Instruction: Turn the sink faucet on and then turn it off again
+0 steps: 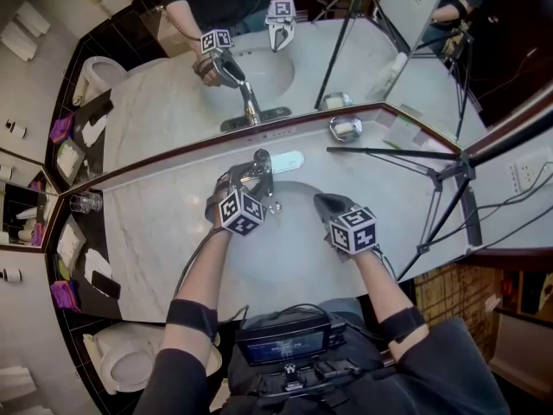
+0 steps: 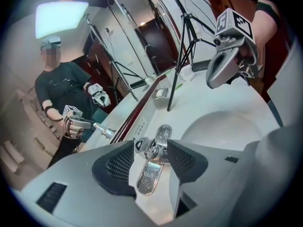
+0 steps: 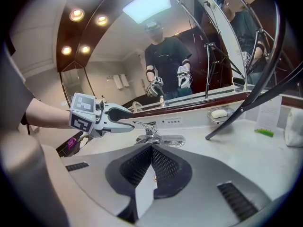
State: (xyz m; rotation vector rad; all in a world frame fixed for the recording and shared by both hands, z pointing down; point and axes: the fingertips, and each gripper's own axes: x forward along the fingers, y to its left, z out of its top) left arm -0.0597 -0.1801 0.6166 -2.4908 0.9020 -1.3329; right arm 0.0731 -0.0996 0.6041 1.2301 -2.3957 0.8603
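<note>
Nearest me, the black chest-mounted screen unit point(image 1: 281, 340) sits between my 2 forearms. My left gripper point(image 2: 150, 149) is released, its jaws straddling the chrome lever faucet point(image 3: 150, 136) at the back rim of the white oval sink basin point(image 1: 285, 262). My right gripper point(image 3: 151, 149) is clenched on nothing over the basin's right side. 1 black tripod point(image 1: 442, 175) stands on the counter's far right.

faucet point(image 1: 263, 158) — partly behind left gripper point(image 1: 250, 180)
</note>
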